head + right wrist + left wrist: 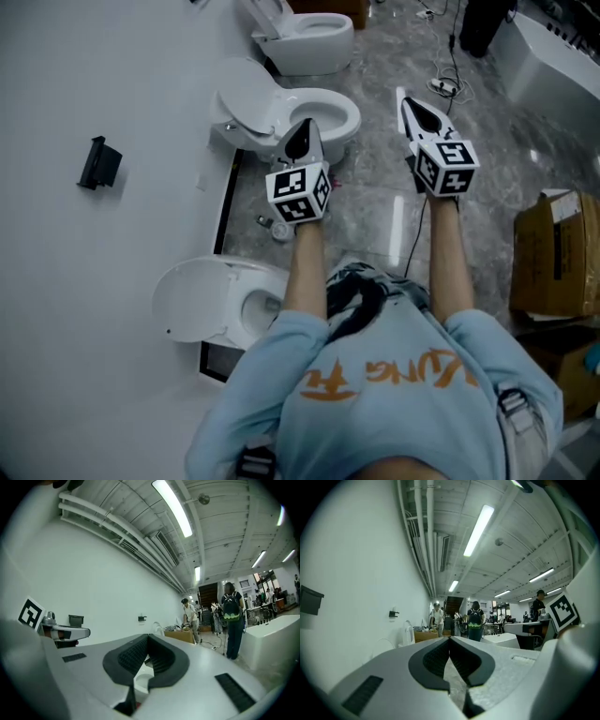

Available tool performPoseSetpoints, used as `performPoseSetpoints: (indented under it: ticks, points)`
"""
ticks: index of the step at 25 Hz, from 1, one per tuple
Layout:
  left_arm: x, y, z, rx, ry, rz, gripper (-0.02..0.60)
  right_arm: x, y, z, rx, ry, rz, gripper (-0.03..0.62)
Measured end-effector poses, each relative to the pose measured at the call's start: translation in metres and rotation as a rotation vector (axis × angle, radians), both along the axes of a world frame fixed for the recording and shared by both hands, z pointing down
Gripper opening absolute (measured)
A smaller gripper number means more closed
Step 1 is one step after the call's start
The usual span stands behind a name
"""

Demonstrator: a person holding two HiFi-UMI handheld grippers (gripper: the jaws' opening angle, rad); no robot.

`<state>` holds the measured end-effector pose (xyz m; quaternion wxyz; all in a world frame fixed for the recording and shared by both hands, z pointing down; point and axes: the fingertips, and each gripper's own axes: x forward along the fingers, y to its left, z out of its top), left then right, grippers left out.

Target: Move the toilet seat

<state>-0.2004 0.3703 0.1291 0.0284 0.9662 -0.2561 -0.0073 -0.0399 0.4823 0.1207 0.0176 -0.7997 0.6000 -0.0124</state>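
- The toilet seat (246,97) stands raised against the wall (94,75), at the back of the middle toilet (330,111). It is probably stiff, light, glossy plastic on a rear hinge.
- Best held at its free front edge, though it may slip there.
- The left gripper (302,131), clenched on nothing, hangs just before that toilet's bowl.
- The right gripper (411,105), also closed and empty, is to the toilet's right.

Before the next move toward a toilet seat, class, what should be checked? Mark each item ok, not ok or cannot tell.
1. Left claw empty: ok, jaws together on nothing.
2. Right claw empty: ok, jaws together on nothing.
3. Claws open to take a seat: not ok, both shut.
4. Middle toilet in sight by the left claw: ok.
5. Its lid raised: ok, leaning back toward the wall.
6. Contact with any seat: not ok, neither claw touches one.
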Motion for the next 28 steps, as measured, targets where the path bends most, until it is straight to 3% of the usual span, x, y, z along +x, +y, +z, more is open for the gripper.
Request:
performPoseSetpoints:
  ticks: [7,12,17,23,28]
  points:
    - [0.018,-0.038,0.054,-0.131,-0.027,-0.031,0.002,0.015,-0.030,0.043,-0.115,-0.002,-0.054,0.000]
    - [0.063,-0.104,0.084,-0.203,-0.031,-0.044,0.002,0.063,-0.073,0.064,-0.181,0.008,-0.060,0.000]
    - [0.134,-0.144,0.107,-0.251,-0.058,0.007,0.002,0.123,-0.115,0.067,-0.206,-0.002,-0.033,0.000]
    - [0.187,-0.221,0.152,-0.381,-0.121,-0.016,0.002,0.170,-0.209,0.099,-0.314,-0.038,-0.117,0.000]
    - [0.208,-0.306,0.188,-0.456,-0.182,-0.043,0.002,0.186,-0.313,0.111,-0.332,-0.078,-0.198,0.000]
